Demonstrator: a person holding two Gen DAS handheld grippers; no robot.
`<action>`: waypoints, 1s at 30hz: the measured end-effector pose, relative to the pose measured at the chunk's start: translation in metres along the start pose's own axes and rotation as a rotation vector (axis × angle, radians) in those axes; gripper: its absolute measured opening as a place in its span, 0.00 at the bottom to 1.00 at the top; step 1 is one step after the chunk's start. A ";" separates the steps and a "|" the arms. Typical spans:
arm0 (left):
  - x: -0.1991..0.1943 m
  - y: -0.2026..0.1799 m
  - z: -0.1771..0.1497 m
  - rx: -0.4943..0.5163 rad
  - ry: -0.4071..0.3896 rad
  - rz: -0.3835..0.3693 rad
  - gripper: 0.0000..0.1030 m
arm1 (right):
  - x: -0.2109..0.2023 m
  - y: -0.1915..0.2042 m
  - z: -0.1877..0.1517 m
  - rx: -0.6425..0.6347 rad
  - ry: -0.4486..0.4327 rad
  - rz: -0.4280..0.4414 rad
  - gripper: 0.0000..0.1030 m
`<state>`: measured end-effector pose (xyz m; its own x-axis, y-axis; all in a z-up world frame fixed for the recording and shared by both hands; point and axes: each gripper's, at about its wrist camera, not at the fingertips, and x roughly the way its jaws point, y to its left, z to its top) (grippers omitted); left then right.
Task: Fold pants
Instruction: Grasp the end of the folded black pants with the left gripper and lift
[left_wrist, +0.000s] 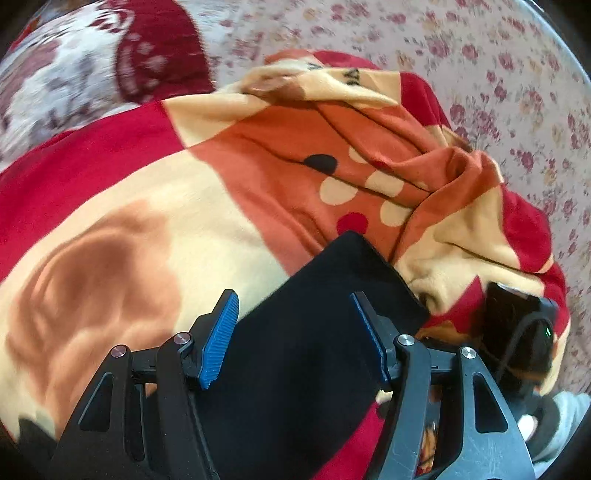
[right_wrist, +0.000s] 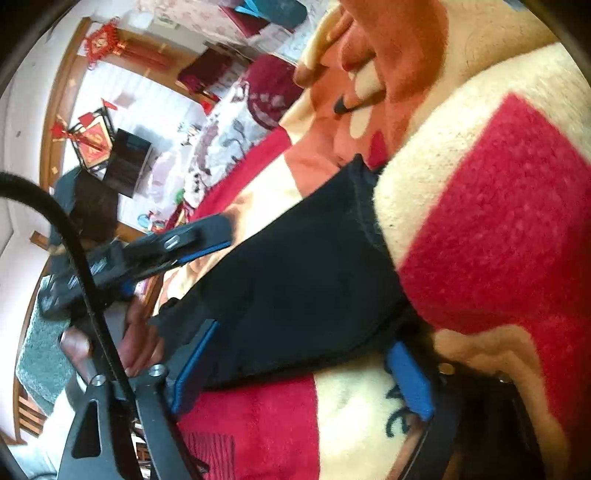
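Note:
The black pants (left_wrist: 314, 350) lie as a folded strip on a red, cream and orange blanket (left_wrist: 147, 206). My left gripper (left_wrist: 293, 301) hovers over the strip's end with its blue pads (left_wrist: 218, 339) spread wide, and the cloth passes under and between them. In the right wrist view the same pants (right_wrist: 314, 266) run away from the camera, hem end far. My right gripper (right_wrist: 304, 334) is open astride the near part, its blue pads (right_wrist: 410, 380) apart from the cloth. The left gripper (right_wrist: 207, 236) shows at the pants' left side.
A floral sheet (left_wrist: 461, 55) lies beyond the bunched blanket, and a red-and-white patterned cloth (left_wrist: 92, 62) sits top left. The right tool's black body (left_wrist: 517, 332) shows at the right edge. A hand (right_wrist: 140, 339) and a black cable (right_wrist: 74, 251) are at left; a room with red decorations lies behind.

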<state>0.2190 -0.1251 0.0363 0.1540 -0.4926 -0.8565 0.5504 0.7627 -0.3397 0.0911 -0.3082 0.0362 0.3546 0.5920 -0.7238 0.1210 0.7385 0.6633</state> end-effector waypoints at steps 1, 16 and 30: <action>0.005 -0.002 0.003 0.015 0.009 -0.002 0.60 | 0.000 0.001 -0.002 -0.015 -0.010 -0.002 0.84; 0.061 -0.026 0.026 0.180 0.170 -0.130 0.64 | -0.004 0.000 -0.008 -0.055 -0.040 -0.003 0.85; 0.074 -0.036 0.028 0.256 0.151 -0.142 0.16 | -0.002 -0.008 0.008 0.013 0.002 -0.012 0.24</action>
<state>0.2336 -0.2004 -0.0041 -0.0524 -0.5041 -0.8620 0.7491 0.5510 -0.3678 0.0972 -0.3182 0.0334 0.3515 0.5837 -0.7319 0.1375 0.7411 0.6571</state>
